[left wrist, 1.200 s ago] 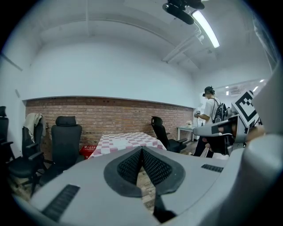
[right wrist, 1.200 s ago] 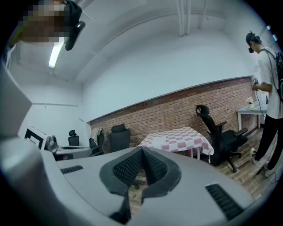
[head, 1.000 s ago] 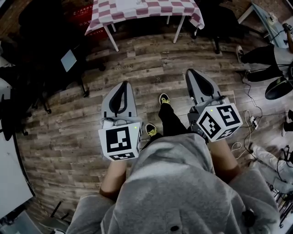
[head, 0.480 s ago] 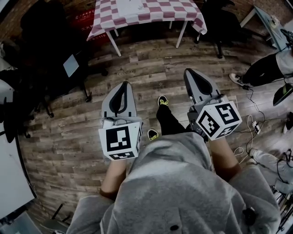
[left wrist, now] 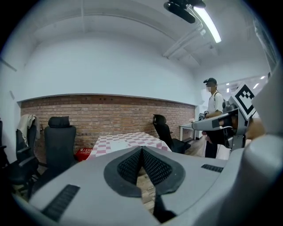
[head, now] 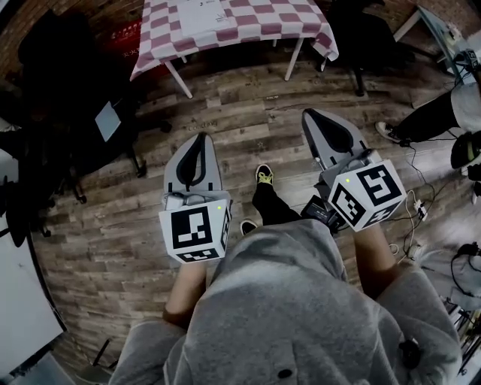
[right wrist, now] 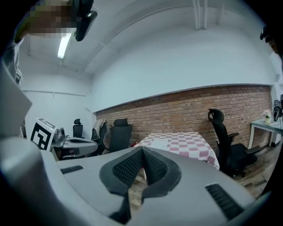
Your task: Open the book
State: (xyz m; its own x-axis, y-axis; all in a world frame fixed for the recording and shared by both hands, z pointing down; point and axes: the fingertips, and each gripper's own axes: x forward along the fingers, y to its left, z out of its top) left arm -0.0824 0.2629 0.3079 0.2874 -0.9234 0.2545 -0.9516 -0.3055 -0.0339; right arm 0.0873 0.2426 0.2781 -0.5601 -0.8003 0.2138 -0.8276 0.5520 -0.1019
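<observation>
Two grippers, left (head: 198, 144) and right (head: 314, 120), both closed with nothing between the jaws. Two shoes (head: 263, 174) below, on wood-plank floor (head: 255, 113). Farther off, one table (head: 248, 19) under checked cloth, with one flat white book (head: 199, 15) lying closed on top. Beyond, black office chairs (right wrist: 120, 132), brick wall (right wrist: 185, 110).

I see a table (head: 225, 19) under a red-and-white checked cloth straight ahead of the left gripper (head: 197, 140) and the right gripper (head: 310, 117), well beyond their tips. A red crate (left wrist: 83, 153) sits by its left end, near the brick wall (left wrist: 110, 117). A black office chair (left wrist: 59, 141) stands ahead-left of the left gripper. A power strip (head: 415, 204) lies on the wooden floor (head: 248, 98), right of the right gripper.
</observation>
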